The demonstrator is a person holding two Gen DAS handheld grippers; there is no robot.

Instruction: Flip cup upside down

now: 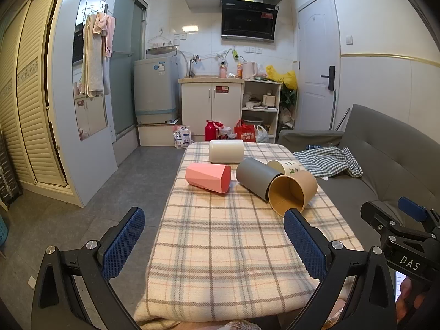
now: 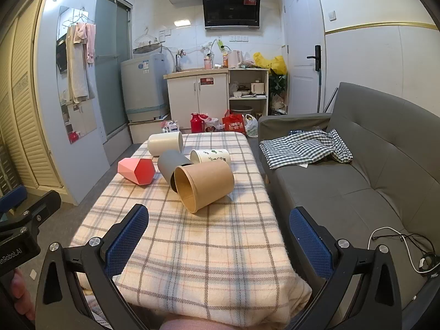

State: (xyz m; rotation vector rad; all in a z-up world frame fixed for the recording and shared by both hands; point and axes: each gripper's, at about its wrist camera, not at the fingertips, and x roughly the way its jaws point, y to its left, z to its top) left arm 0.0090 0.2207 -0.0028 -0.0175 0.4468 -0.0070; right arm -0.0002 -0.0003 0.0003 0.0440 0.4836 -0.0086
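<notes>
Several cups lie on their sides on the plaid-covered table (image 1: 220, 247) (image 2: 206, 247): a brown paper cup (image 1: 293, 191) (image 2: 203, 188) with its mouth toward me, a grey cup (image 1: 254, 177) (image 2: 172, 166), a pink faceted cup (image 1: 208, 177) (image 2: 136, 171), a cream cup (image 1: 226, 151) (image 2: 165, 143) and a white printed paper cup (image 1: 284, 166) (image 2: 210, 156). My left gripper (image 1: 214, 220) is open and empty above the near table. My right gripper (image 2: 218, 217) is open and empty, short of the brown cup. The right gripper's body shows in the left wrist view (image 1: 407, 228).
A grey sofa (image 2: 357, 178) with a checked cloth (image 2: 305, 148) runs along the table's right side. A white cable (image 2: 398, 244) lies on the sofa seat. Grey floor lies left of the table. Kitchen cabinets, a washing machine and bags stand beyond the far end.
</notes>
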